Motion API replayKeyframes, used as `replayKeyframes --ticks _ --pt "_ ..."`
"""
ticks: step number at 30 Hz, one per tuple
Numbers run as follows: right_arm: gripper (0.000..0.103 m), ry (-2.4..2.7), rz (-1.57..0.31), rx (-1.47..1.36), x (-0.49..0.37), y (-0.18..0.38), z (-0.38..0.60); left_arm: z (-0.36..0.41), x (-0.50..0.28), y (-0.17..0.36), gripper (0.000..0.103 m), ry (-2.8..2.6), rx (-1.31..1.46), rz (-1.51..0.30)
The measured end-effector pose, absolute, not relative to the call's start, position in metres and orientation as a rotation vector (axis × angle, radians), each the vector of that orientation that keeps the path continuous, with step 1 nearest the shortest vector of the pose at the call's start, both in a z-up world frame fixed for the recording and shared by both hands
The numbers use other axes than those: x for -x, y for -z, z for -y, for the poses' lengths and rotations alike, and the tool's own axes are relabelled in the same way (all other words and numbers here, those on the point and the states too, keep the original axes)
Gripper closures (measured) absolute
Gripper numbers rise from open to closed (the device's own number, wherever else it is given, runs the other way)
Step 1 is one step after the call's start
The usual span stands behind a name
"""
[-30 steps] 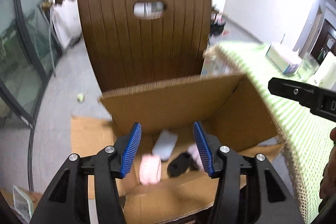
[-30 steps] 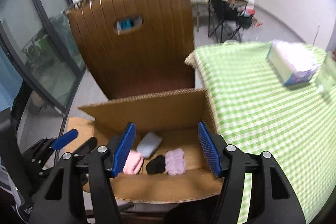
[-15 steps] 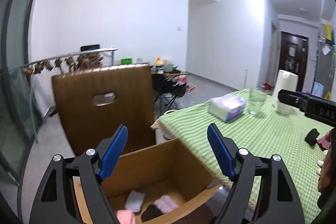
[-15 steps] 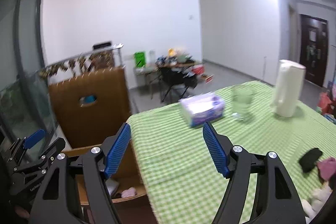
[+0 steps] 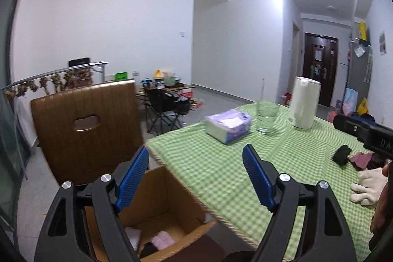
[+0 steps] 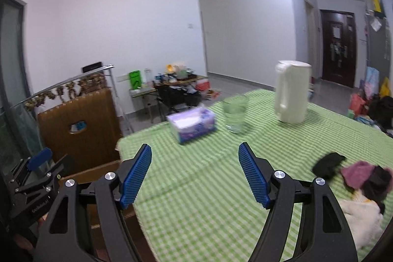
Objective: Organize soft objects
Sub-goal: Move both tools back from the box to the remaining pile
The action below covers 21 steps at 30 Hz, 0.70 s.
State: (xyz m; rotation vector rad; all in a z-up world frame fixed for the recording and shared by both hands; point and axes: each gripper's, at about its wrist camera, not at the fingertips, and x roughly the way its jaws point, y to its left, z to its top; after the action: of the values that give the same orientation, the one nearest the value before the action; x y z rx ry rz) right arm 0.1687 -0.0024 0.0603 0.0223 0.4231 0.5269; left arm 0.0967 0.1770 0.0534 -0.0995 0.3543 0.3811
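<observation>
A cardboard box (image 5: 172,190) stands beside the table's near left end, with a pink soft item (image 5: 162,239) and a white one (image 5: 132,236) inside. My left gripper (image 5: 195,182) hangs open and empty above the box's right wall. More soft pieces lie on the green checked tablecloth (image 6: 208,188) at the right: a black one (image 6: 328,163), a pink one (image 6: 356,173) and a white one (image 6: 361,217). My right gripper (image 6: 194,174) is open and empty over the cloth, left of that pile. The left gripper's body (image 6: 32,183) shows at the right wrist view's left edge.
On the table's far part stand a purple tissue box (image 6: 191,125), a glass (image 6: 234,114) and a white kettle (image 6: 291,92). A brown chair back (image 5: 86,129) rises behind the box. A folding chair (image 5: 167,107) and cluttered side table are farther back.
Both grippers have lifted from looking down into the box and swung right, toward the table. The soft pile on the cloth has come into view. Both stay open.
</observation>
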Motion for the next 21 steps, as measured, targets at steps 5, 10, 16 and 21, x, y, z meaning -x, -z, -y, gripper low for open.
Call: replayKeyframes --ticks 5,10,16,21 --pt "0.032 -0.37 -0.459 -0.038 -0.166 -0.048 0.064 -0.13 -0.125 -0.048 0.027 -0.245 0.08 -0.378" --pt "0.032 -0.16 -0.514 -0.077 -0.153 -0.028 0.153 -0.066 -0.163 -0.033 0.027 -0.065 0.084 -0.435" --pt "0.032 0.077 -0.581 -0.164 -0.115 0.001 0.249 0.017 -0.2 -0.01 0.027 0.126 0.051 -0.501" --pt "0.032 0.182 -0.629 -0.228 -0.089 0.025 0.292 0.068 -0.211 0.01 0.027 0.244 0.006 -0.545"
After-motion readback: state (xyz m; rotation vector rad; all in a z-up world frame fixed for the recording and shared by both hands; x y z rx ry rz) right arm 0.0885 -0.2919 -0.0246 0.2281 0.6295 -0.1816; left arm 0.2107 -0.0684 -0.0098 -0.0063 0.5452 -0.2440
